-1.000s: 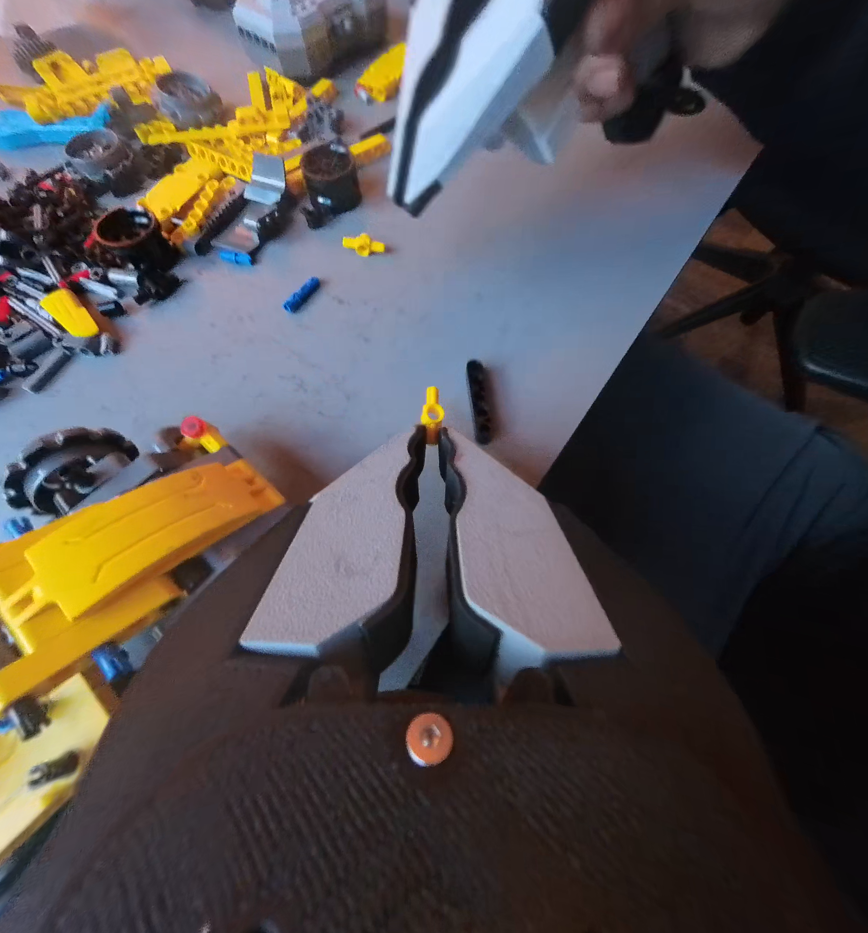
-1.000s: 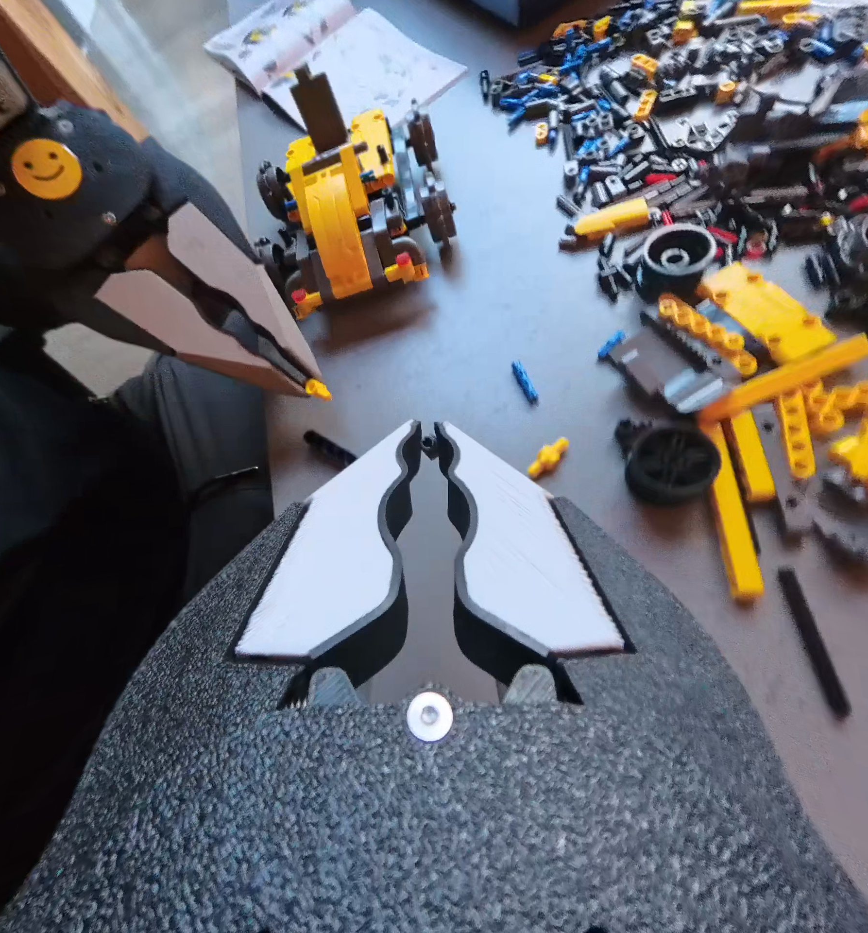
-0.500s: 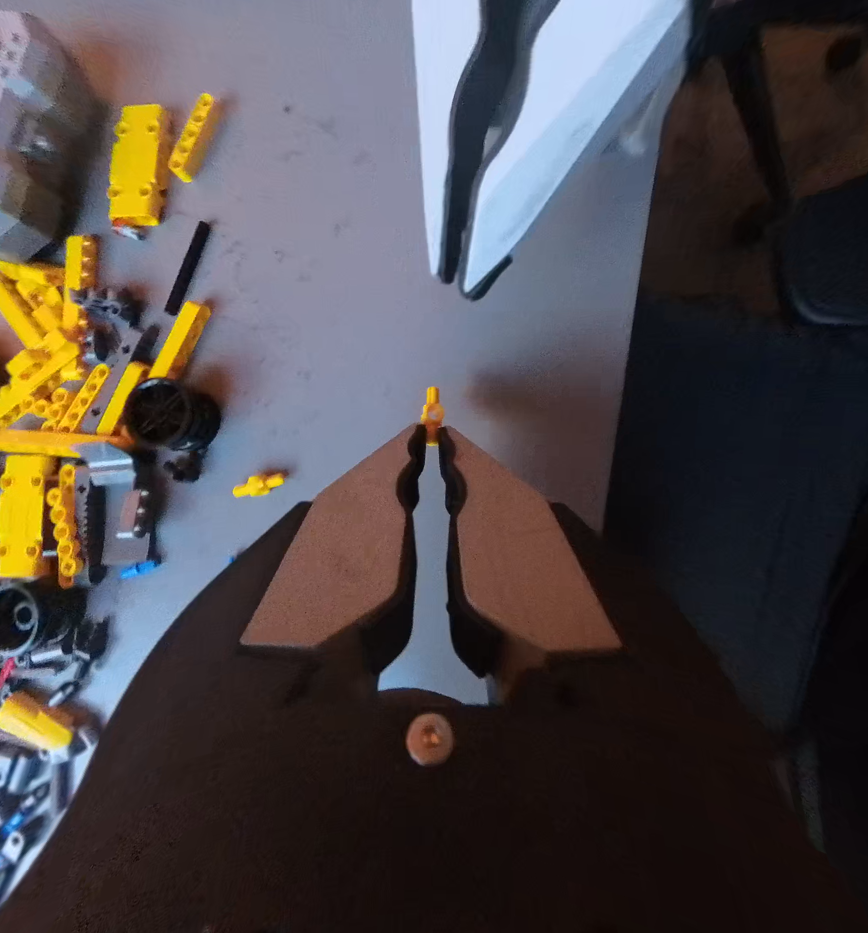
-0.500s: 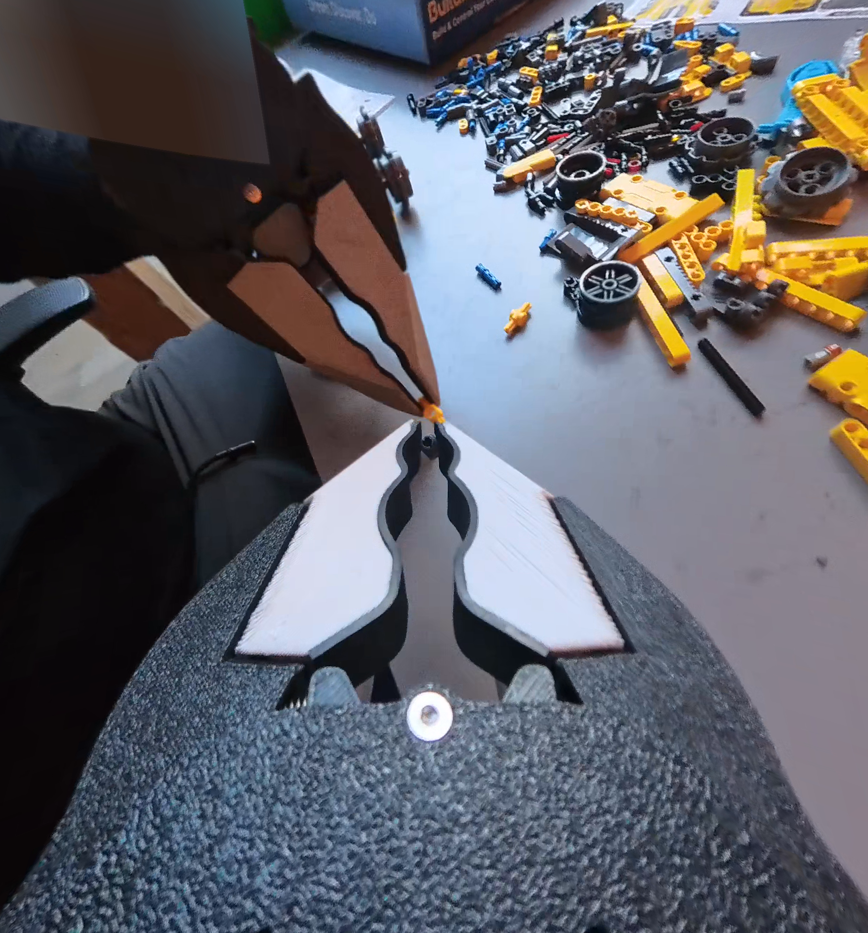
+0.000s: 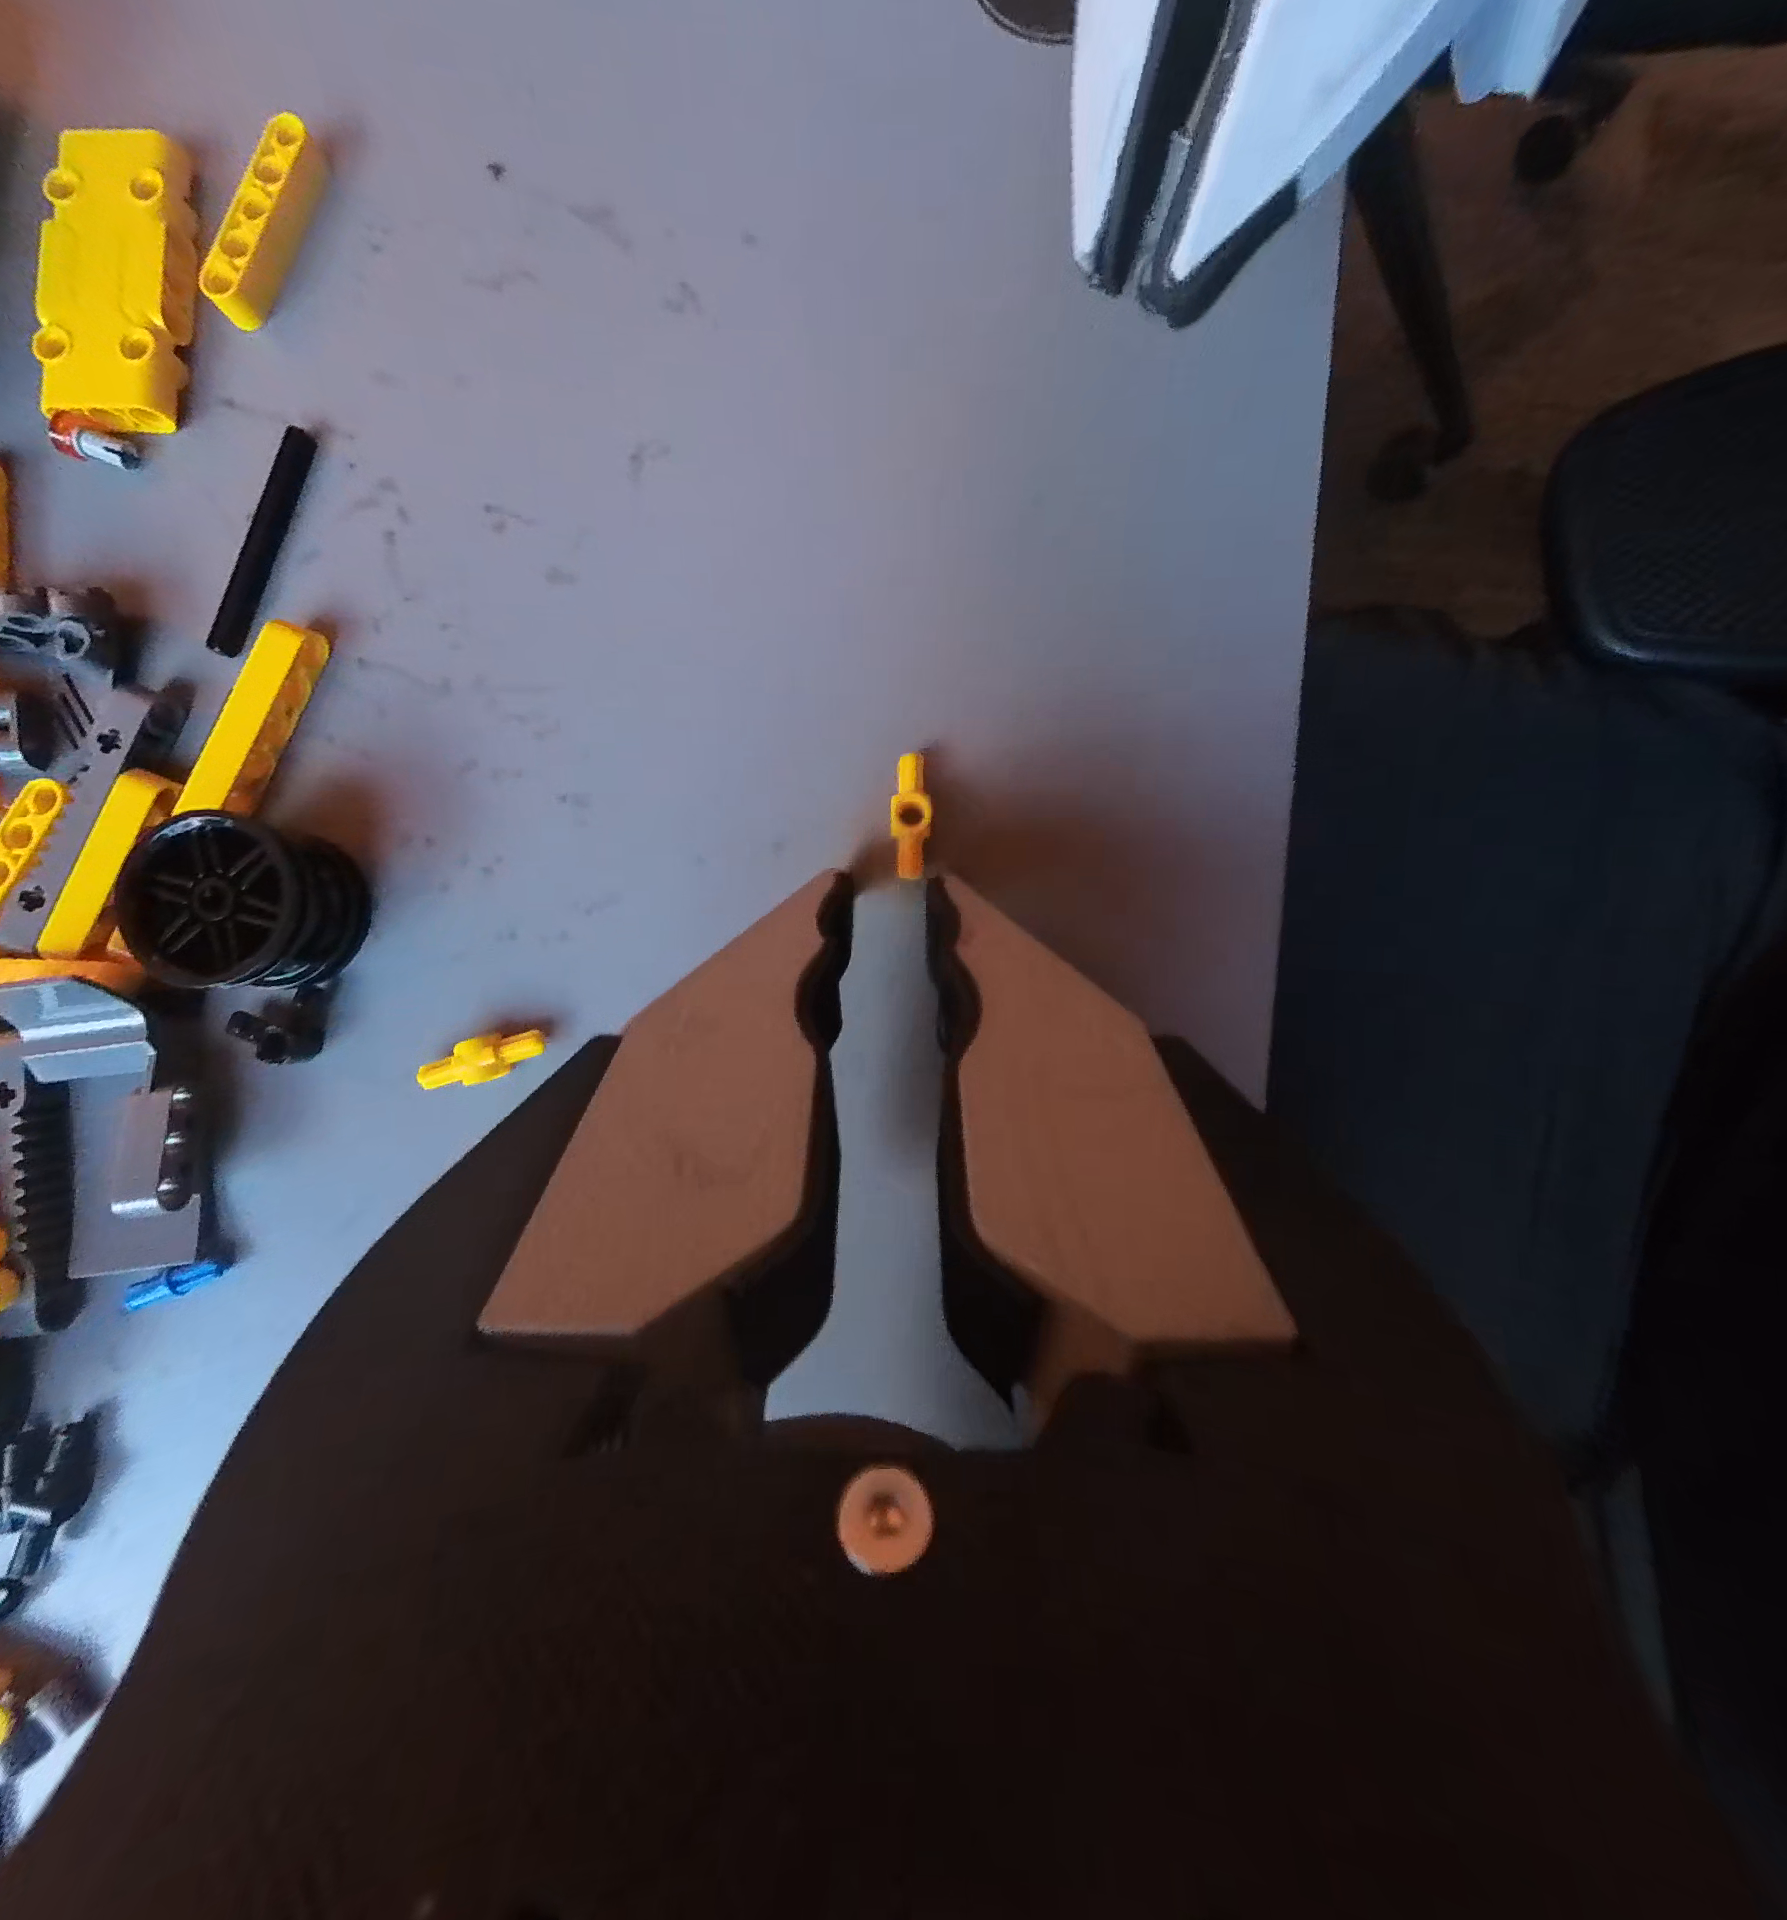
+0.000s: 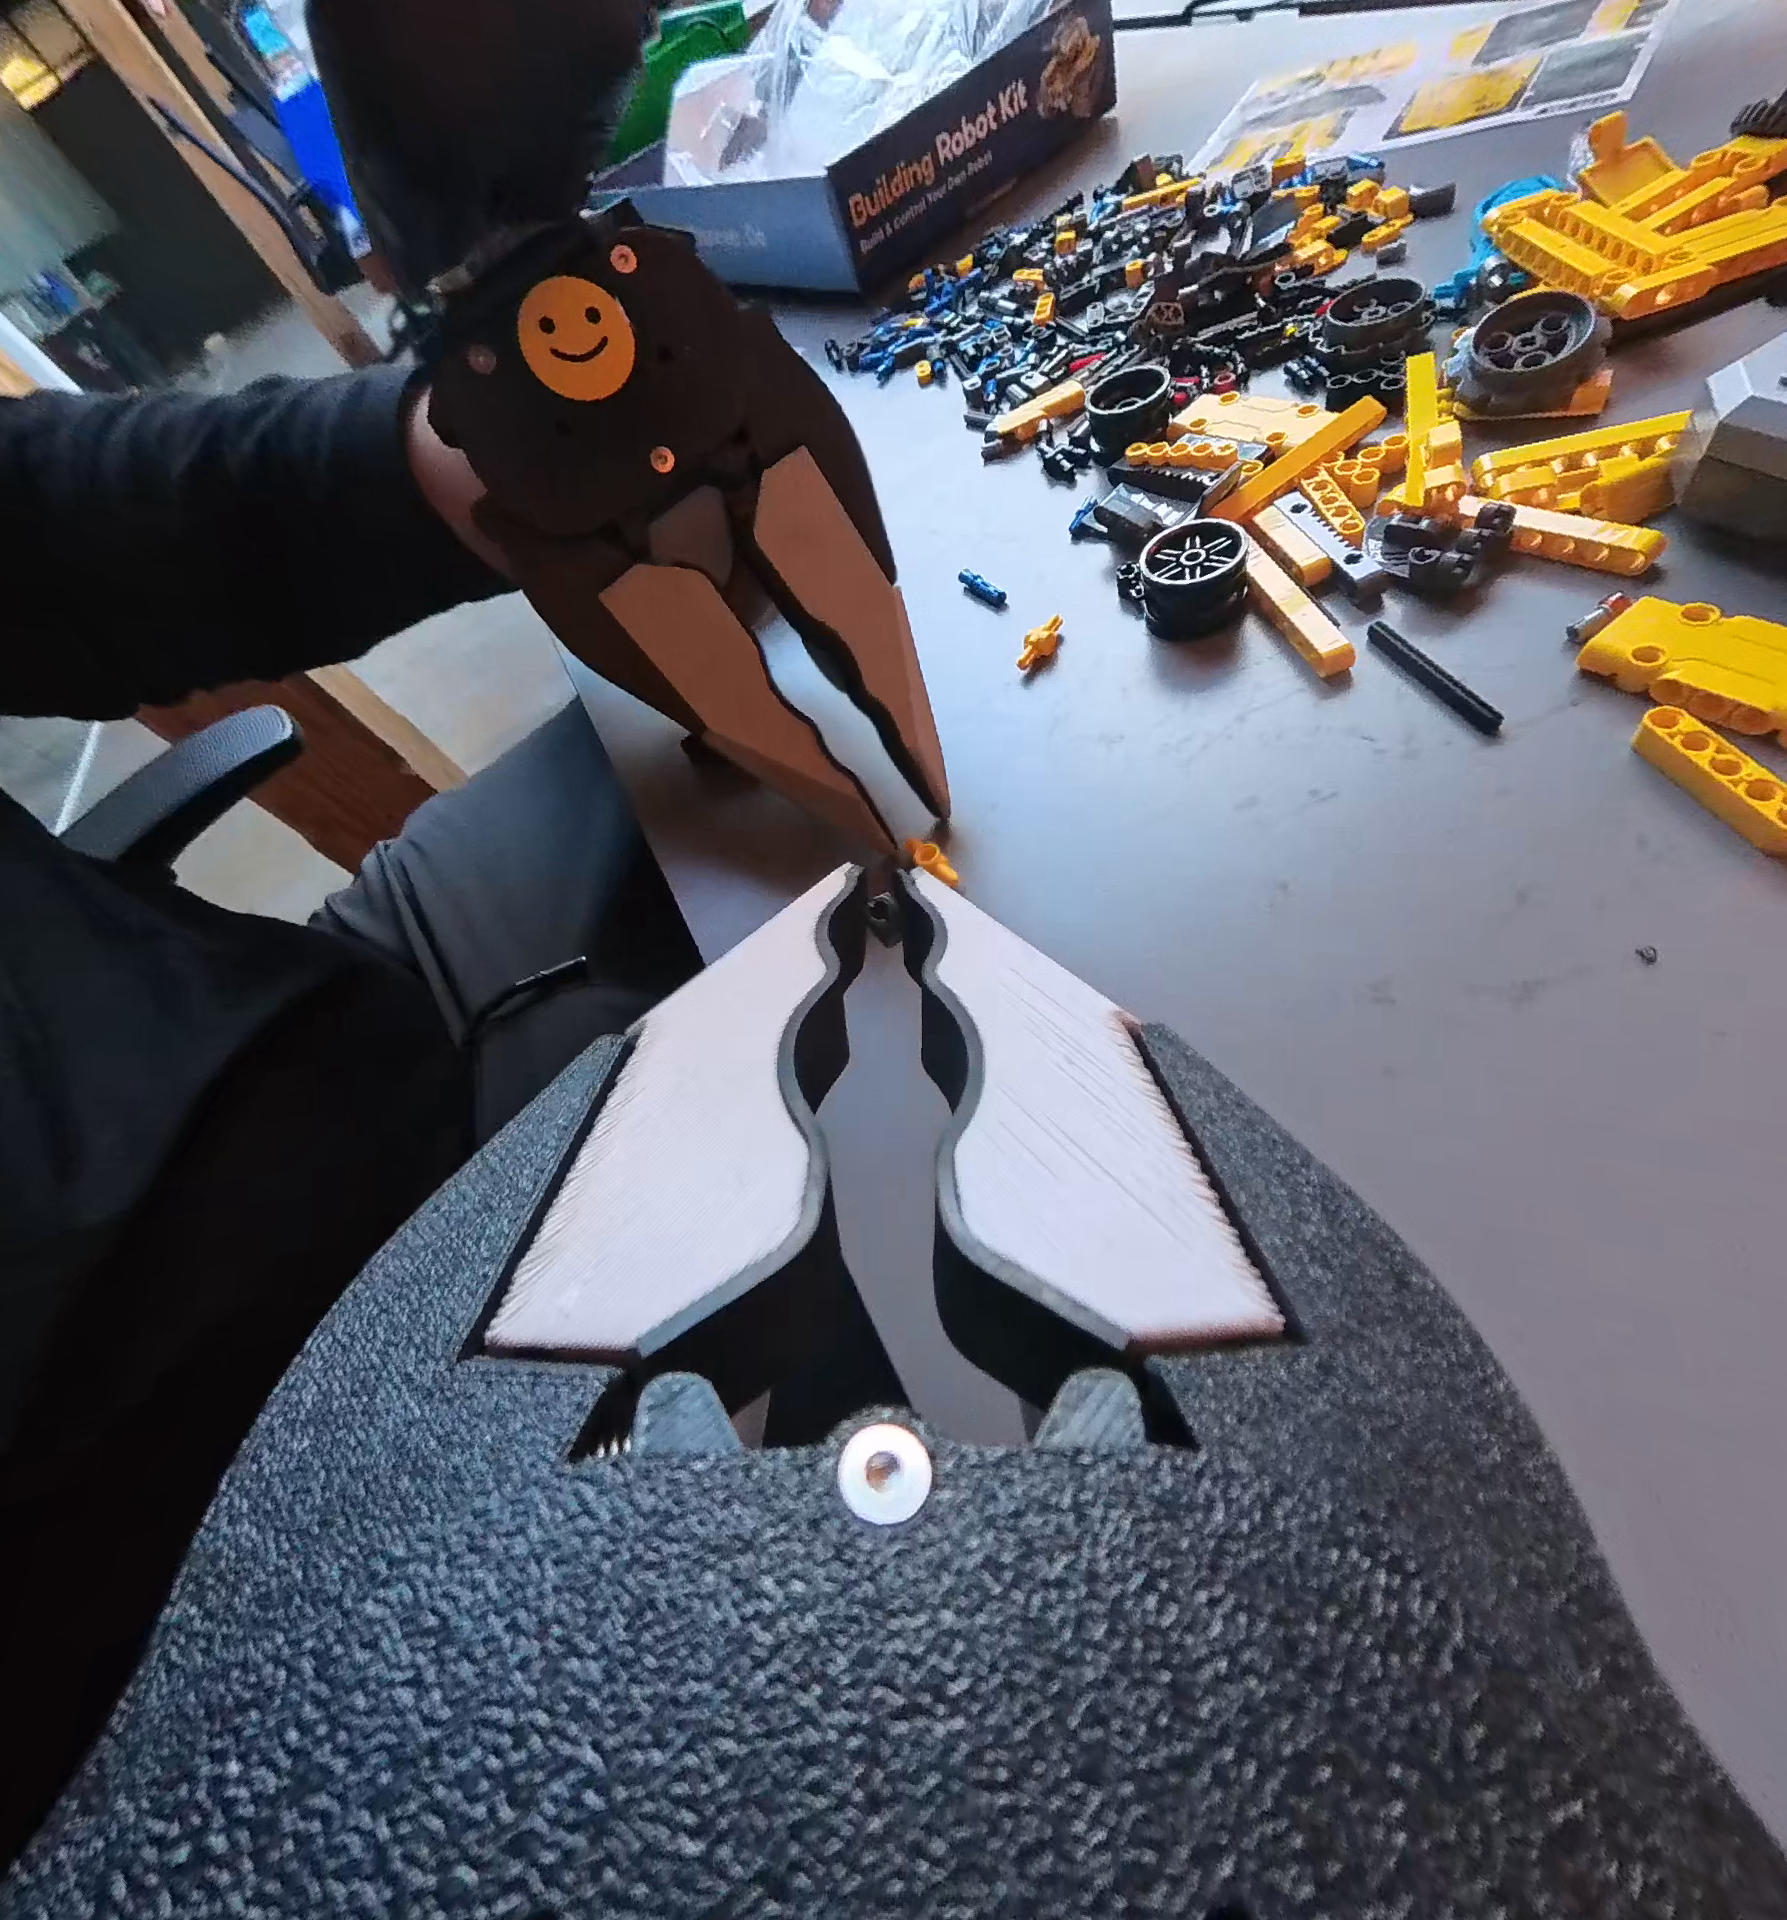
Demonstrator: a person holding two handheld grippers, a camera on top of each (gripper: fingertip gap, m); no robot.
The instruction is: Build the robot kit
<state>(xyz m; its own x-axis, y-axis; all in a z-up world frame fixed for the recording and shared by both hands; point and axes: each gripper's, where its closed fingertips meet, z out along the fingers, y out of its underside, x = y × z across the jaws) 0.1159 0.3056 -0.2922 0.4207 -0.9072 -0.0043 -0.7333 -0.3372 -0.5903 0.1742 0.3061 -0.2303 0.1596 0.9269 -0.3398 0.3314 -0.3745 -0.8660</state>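
- Left gripper (image 5: 894, 883): jaws parted by a small gap, nothing clamped between them. Yellow connector (image 5: 910, 826) sits just past the tips on the grey table (image 5: 764, 468), close to the near edge. We can't tell if a fingertip touches it.
- Right gripper (image 6: 881, 878): tips pinched on a small black piece (image 6: 883, 916), held above the table just beside the connector (image 6: 928, 858).
- In the right wrist view, the left gripper (image 6: 915, 826) points down at the connector, tips just beside it; its body carries an orange smiley disc (image 6: 575, 339).
- In the left wrist view, the right gripper (image 5: 1143, 281) shows at top right, well apart from the connector in that view.
- Nearby loose parts: second yellow connector (image 5: 478, 1062), black wheel (image 5: 240, 899), black axle (image 5: 262, 540), yellow beam (image 5: 263, 237), yellow block (image 5: 115, 281).
- Farther back: big pile of yellow, black and blue parts (image 6: 1232, 312), plus a dark box (image 6: 868, 197) and a printed sheet (image 6: 1440, 83).
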